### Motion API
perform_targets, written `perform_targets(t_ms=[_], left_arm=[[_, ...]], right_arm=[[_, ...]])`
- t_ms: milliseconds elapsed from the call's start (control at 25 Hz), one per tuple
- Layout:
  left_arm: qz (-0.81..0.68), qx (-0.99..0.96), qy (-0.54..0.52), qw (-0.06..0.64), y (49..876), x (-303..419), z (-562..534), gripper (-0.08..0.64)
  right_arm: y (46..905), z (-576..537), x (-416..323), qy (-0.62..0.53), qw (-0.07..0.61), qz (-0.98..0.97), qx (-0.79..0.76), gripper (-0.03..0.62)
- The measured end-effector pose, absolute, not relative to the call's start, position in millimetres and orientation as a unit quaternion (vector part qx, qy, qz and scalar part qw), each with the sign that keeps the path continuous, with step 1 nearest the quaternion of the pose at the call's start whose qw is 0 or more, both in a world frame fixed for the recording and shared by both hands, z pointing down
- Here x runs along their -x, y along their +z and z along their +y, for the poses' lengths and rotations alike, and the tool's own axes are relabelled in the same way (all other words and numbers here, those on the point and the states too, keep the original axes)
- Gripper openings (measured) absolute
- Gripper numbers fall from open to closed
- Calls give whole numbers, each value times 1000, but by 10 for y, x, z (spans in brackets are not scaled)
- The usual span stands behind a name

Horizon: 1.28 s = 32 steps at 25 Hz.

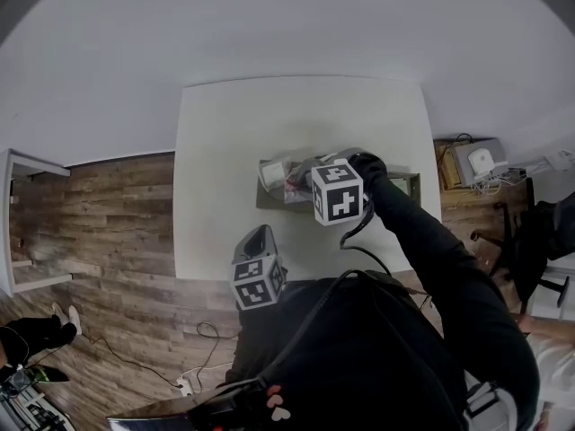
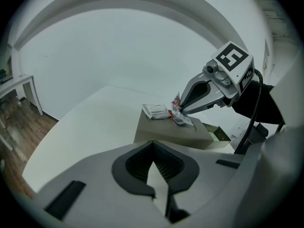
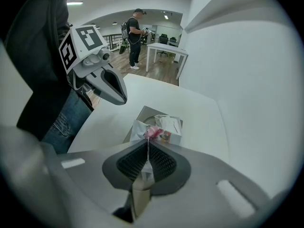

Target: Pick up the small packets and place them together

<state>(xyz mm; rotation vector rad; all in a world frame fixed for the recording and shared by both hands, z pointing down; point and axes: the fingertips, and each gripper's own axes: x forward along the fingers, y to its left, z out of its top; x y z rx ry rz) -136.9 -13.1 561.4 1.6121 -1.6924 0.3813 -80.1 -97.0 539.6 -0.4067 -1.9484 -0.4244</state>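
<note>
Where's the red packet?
In the left gripper view, the small red-and-pink packet is pinched in the right hand-held gripper, over the flat grey box.

Hand-held grippers closed: left (image 2: 152, 143), right (image 3: 148, 141)

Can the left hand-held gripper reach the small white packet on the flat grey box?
Probably yes: nothing stands between the left hand-held gripper and the white packet; the right hand-held gripper hangs beside it.
</note>
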Motion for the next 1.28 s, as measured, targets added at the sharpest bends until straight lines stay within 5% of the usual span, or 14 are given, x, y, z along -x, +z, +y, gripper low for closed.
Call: perform_targets(t_ms=[1280], left_arm=[[-670, -621, 140, 382, 5671, 1525, -58, 0]], right_arm=[[5685, -901, 955, -195, 557, -787, 183, 54]])
